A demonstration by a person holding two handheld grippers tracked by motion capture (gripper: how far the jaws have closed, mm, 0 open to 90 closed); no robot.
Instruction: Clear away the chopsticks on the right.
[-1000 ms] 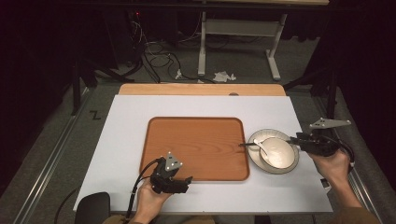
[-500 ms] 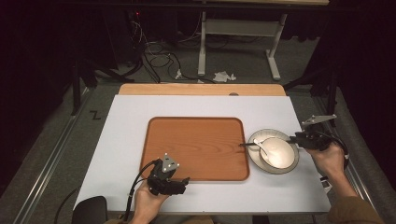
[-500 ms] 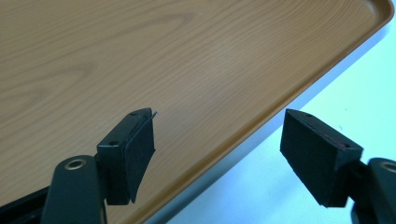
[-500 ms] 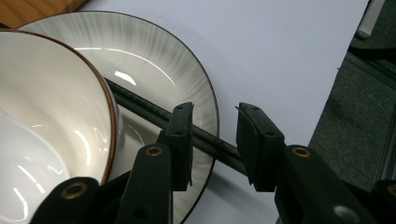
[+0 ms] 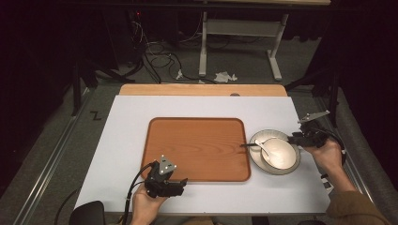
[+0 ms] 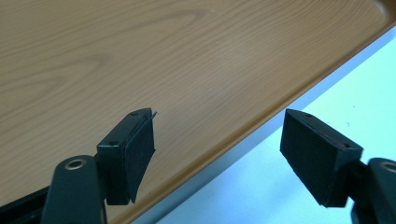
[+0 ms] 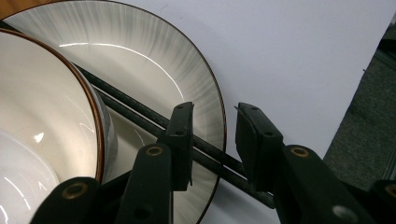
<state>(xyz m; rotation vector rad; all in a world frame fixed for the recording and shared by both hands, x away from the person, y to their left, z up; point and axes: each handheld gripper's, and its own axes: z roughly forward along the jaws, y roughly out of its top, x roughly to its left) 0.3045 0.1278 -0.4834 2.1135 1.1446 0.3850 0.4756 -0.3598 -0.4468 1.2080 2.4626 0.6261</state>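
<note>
A grey-streaked plate lies on the white table right of a wooden tray. On it stands a white bowl with a pale spoon in it. Two dark chopsticks lie across the plate beside the bowl. My right gripper is low at the plate's right rim. Its jaws have just been closing and stand apart, with the chopsticks' ends between them; the pads do not press. My left gripper hovers open over the tray's near edge, holding nothing.
The white tabletop has bare room left of and behind the tray. A wooden strip runs along its far edge. Beyond are desk legs and cables on a dark floor. The table's right edge is close under my right hand.
My right gripper has come a little left and down, onto the plate's right rim. The left gripper has stayed where it was.
</note>
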